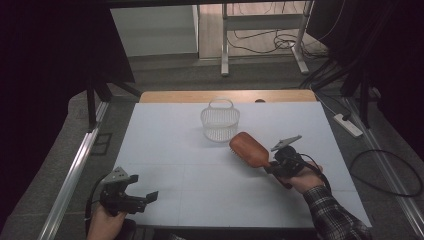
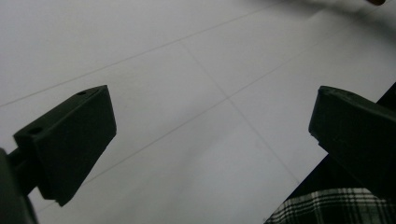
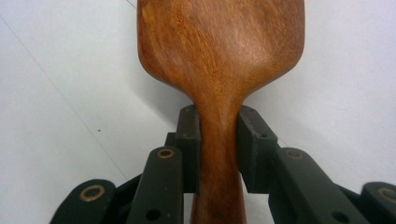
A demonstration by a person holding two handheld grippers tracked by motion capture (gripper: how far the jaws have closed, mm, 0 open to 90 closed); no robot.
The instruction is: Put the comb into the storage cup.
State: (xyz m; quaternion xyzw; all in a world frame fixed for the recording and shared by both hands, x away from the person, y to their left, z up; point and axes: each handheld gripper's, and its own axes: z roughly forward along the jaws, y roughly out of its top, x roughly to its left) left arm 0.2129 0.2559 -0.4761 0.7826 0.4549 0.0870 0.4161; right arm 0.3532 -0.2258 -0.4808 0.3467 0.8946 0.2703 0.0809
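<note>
Right tongs (image 3: 218, 144) clamp the brown wooden hairbrush (image 1: 249, 149) by its handle; left tongs (image 1: 141, 190) gape wide, empty, above the white bench (image 1: 210, 190).

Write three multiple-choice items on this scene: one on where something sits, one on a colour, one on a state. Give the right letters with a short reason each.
1. Where does the white basket stand?
A. Toward the far edge of the table, beyond the brush
B. At the near edge, beside the left tool
C. On the floor

2. What colour is the back of the hairbrush?
A. Blue
B. Reddish-brown wood
C. Yellow

3. How does the right tool stand?
A. Open, with nothing in it
B. Shut on the basket's handle
C. Shut on the brush's handle

Answers:
1 A: the high view shows the basket near the far end, past the brush head.
2 B: the right gripper view shows reddish wood grain.
3 C: both jaws press the narrow neck of the handle, while the left tool stands open over bare table.
</note>
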